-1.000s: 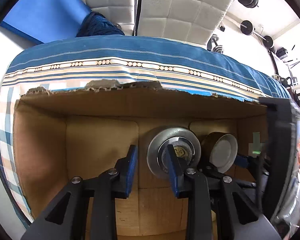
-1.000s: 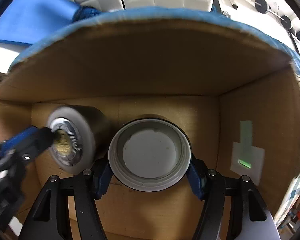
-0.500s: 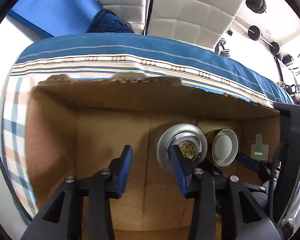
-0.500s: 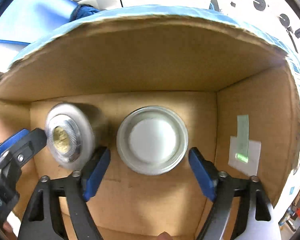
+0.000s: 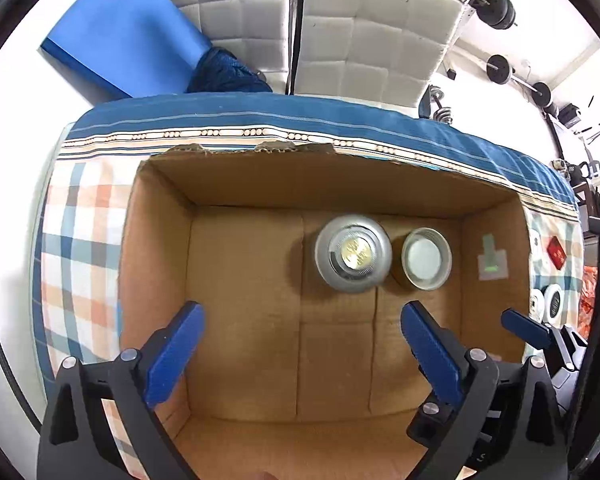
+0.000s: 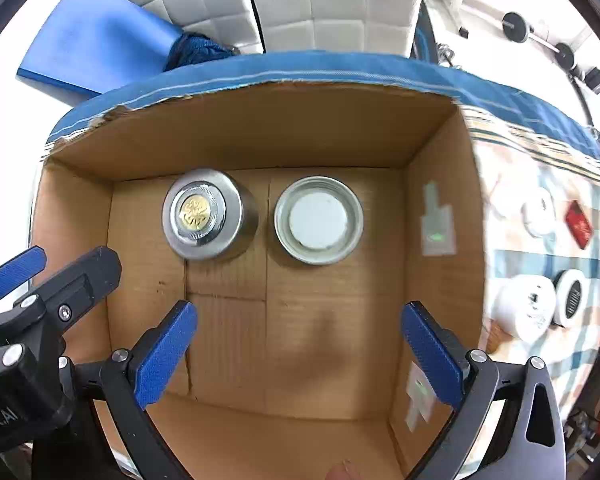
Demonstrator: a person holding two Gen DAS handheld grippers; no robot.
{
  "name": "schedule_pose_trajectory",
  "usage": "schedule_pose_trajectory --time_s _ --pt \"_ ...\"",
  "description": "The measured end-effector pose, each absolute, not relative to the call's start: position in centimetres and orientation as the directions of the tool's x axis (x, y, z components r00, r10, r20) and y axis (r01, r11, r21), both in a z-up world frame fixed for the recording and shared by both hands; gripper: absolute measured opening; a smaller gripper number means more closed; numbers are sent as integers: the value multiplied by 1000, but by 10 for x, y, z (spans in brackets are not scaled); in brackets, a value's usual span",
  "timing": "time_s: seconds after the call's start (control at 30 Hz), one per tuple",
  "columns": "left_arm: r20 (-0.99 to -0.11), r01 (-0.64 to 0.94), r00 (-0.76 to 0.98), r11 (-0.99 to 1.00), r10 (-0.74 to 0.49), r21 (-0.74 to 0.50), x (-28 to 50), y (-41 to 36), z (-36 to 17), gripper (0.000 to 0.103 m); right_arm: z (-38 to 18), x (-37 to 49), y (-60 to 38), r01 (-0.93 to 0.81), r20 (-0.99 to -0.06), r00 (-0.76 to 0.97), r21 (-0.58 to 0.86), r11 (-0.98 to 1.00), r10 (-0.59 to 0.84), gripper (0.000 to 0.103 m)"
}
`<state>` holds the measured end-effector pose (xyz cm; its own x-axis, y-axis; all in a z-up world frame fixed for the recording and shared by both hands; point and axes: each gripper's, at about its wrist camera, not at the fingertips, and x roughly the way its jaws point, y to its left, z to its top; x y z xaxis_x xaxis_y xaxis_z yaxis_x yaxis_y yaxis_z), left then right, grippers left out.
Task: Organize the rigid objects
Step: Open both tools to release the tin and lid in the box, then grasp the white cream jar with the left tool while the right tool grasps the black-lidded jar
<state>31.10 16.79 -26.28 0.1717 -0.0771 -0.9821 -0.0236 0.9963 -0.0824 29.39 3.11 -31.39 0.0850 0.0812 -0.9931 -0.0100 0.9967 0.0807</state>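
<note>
A cardboard box (image 5: 160, 240) (image 6: 440, 152) sits on a checked cloth. Inside, at the back, a silver tin with a gold centre (image 5: 353, 253) (image 6: 202, 213) stands left of a jar with a white lid (image 5: 426, 258) (image 6: 318, 220). My left gripper (image 5: 302, 350) is open and empty above the box floor, in front of the tin. My right gripper (image 6: 298, 354) is open and empty, in front of the jar. The right gripper's blue finger (image 5: 526, 328) shows in the left wrist view, and the left gripper's finger (image 6: 16, 266) shows at the left of the right wrist view.
White round containers (image 6: 526, 312) (image 5: 550, 304) and a red packet (image 6: 578, 224) lie on the cloth (image 5: 80, 240) right of the box. A blue pad (image 5: 120, 32) and white cushioned chairs (image 5: 360, 40) stand beyond the table. Weights lie at the far right.
The right gripper opened and let go of the white-lidded jar, leaving it standing in the box. Both grippers have pulled up and back, and the left one opened wider.
</note>
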Motion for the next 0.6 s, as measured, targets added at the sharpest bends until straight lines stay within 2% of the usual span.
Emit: schedule_pose_trajectory --time_s 0.3,0.6 --pt "-969 -10 230 995 -91 -96 273 166 -222 101 -253 260 24 -39 -982 175 59 997 65 103" --pt "-953 1 286 995 -96 -100 238 163 -176 101 -203 222 23 -47 -971 213 96 994 104 103"
